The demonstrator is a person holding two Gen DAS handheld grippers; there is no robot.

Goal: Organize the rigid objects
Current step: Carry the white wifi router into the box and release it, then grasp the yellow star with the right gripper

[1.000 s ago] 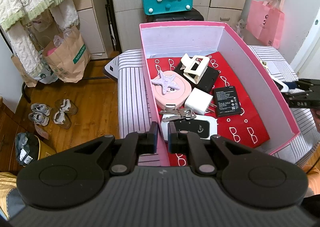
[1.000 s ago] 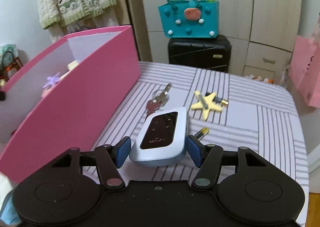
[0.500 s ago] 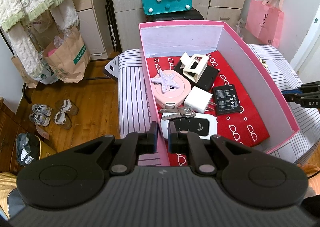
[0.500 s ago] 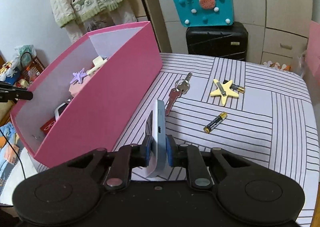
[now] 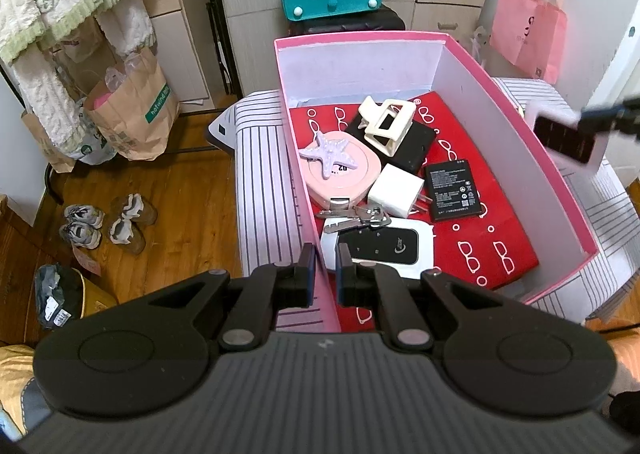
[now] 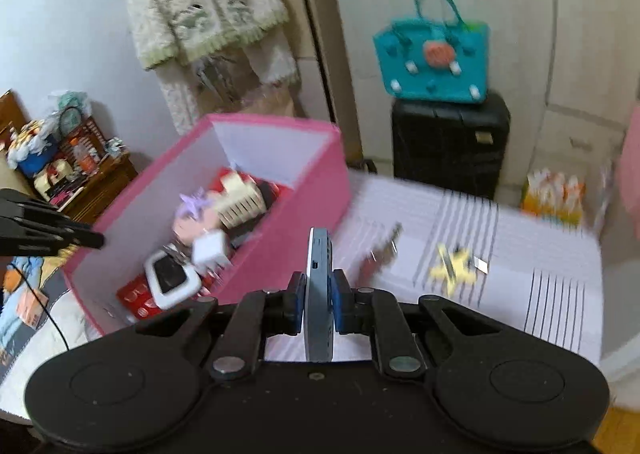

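Note:
A pink box [image 5: 516, 122] stands on a striped bed. It holds a white hair clip [image 5: 386, 124], a pink round case with a lilac starfish [image 5: 340, 170], a white charger [image 5: 394, 192], a battery [image 5: 454, 190], keys [image 5: 356, 216] and a white WiFi router [image 5: 380, 250]. My left gripper [image 5: 325, 274] is shut on the box's near left wall. My right gripper [image 6: 318, 294] is shut on a blue-white WiFi router [image 6: 319, 294], held on edge above the bed beside the box [image 6: 288, 210]. That router also shows at the right of the left wrist view [image 5: 564, 138].
On the bed right of the box lie keys [image 6: 382, 250], a yellow starfish [image 6: 454, 266] and a battery [image 6: 480, 263], all blurred. A black suitcase [image 6: 448, 142] with a teal bag [image 6: 432, 54] stands behind the bed. Paper bags [image 5: 128, 110] and shoes [image 5: 104, 220] are on the floor at left.
My right gripper closed on the router, turned it on edge and lifted it up towards the box. The left gripper kept its hold on the box wall.

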